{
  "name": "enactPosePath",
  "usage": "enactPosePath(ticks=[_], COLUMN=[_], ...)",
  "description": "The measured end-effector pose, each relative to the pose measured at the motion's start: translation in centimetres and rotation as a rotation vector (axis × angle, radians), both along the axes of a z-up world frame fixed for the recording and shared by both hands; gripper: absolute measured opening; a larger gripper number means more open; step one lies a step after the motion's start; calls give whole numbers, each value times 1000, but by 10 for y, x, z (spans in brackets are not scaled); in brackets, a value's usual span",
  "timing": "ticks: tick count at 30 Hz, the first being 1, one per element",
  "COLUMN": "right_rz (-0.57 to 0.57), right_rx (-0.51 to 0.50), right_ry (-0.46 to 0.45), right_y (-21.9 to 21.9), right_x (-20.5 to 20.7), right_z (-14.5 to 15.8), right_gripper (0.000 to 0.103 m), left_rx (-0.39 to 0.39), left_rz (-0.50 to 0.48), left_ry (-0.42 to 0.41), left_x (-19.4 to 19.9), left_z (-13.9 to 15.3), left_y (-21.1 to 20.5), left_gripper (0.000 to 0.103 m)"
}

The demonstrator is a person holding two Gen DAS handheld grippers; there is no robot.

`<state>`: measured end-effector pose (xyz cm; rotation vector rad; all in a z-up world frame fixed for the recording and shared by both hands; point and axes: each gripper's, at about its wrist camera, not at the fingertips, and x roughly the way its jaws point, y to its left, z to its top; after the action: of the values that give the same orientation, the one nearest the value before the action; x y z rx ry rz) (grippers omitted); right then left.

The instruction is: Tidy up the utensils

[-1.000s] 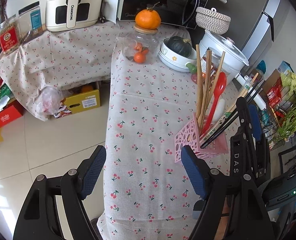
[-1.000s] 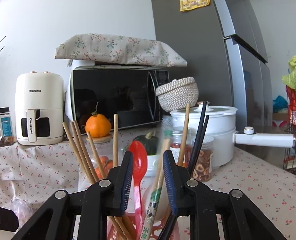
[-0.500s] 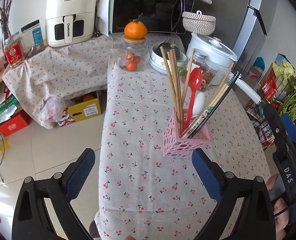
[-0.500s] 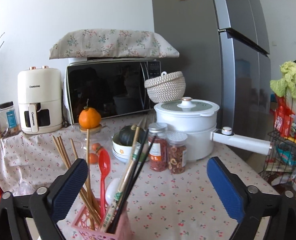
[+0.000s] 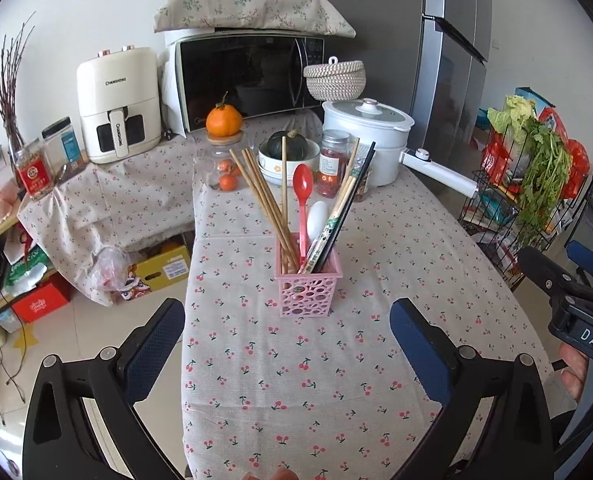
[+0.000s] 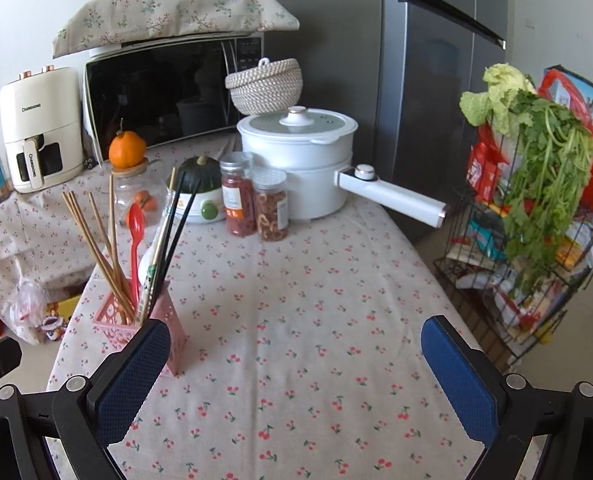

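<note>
A pink perforated utensil holder [image 5: 308,290] stands on the cherry-print tablecloth [image 5: 336,360]; it also shows in the right wrist view [image 6: 136,316]. It holds wooden chopsticks [image 5: 264,200], a red spoon [image 5: 303,192], a white spoon [image 5: 317,218] and dark chopsticks [image 5: 348,204]. My left gripper [image 5: 286,344] is open and empty, just short of the holder. My right gripper [image 6: 294,380] is open and empty, to the right of the holder; its body shows at the right edge of the left wrist view [image 5: 576,308].
At the table's far end stand a white pot with a long handle [image 6: 300,160], two spice jars [image 6: 256,200], a bowl with a dark squash [image 5: 288,152] and a glass jar topped by an orange [image 5: 224,148]. A wire rack with greens [image 6: 536,220] stands to the right.
My right gripper opened and let go of the patterned chopsticks in the holder, then drew back to the right. My left gripper also pulled back from the holder and tilted up.
</note>
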<state>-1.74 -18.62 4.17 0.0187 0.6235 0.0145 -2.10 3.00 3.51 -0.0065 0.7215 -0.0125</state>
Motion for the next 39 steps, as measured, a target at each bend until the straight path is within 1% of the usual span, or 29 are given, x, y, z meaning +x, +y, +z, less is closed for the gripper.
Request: enactPosePath(ticks=[3, 5, 9, 12, 14, 17, 25, 39], right_rz=[4, 2, 5, -10, -21, -27, -16, -10], right_rx=[-7, -17, -16, -55, -61, -41, -33, -24], right_ry=[-21, -37, -33, -31, -25, -3, 34, 27], right_y=[-8, -13, -21, -24, -28, -34, -36, -30], right_x=[-12, -16, -15, -10, -5, 2, 8, 5], right_z=[10, 14, 14, 10, 7, 2, -6, -5], right_gripper=[103, 103, 103, 103, 103, 103, 103, 103], left_rx=[3, 8, 7, 11, 16, 19, 33, 38], left_rz=[-15, -27, -59, -64, -62, -64, -65, -40], left_ry=[-40, -51, -46, -45, -44, -35, -27, -43], left_x=[-10, -13, -12, -9, -6, -1, 1, -1], left_z=[10, 13, 14, 13, 12, 10, 5, 5], left_y=[-14, -24, -39, -45, -48, -49, -52, -44], left_gripper=[103, 103, 103, 103, 103, 103, 103, 103])
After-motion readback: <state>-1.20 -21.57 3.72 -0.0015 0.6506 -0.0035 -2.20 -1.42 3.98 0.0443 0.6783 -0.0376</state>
